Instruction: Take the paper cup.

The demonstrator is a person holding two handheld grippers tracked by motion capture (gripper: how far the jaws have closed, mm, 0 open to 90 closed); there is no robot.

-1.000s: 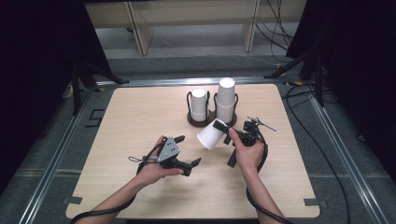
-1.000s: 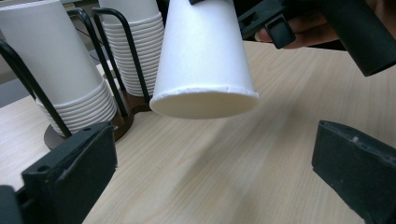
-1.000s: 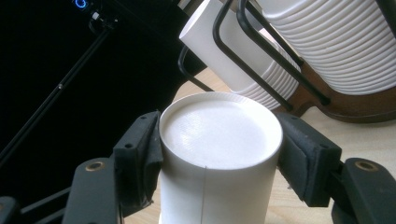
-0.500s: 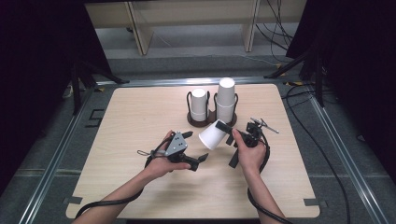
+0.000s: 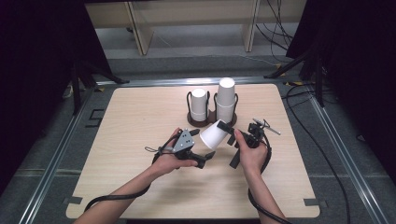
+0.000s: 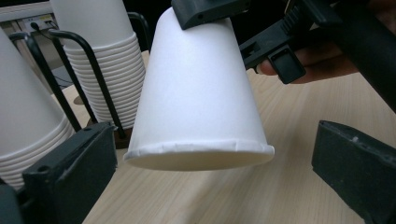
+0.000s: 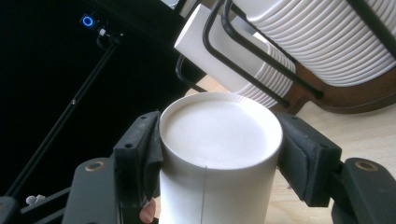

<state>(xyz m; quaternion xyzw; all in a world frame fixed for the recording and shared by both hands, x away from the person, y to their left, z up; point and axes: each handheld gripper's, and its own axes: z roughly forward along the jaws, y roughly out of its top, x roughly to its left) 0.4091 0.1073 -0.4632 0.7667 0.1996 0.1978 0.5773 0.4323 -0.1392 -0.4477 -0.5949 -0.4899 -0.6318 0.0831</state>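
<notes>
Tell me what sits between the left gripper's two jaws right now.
In the left gripper view, the rim end of the paper cup hangs between the open jaws of the left gripper, touching neither. The right gripper clamps its base end.

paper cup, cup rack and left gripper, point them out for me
paper cup point(image 6: 196, 88), left gripper view, its side wall
cup rack point(image 5: 188, 100), high view, black wire upright
left gripper point(image 5: 208, 157), high view, between its fingertips

A light wooden table point(image 5: 135, 140) carries a dark cup holder point(image 5: 212, 116) with two white cup stacks near its far edge.
</notes>
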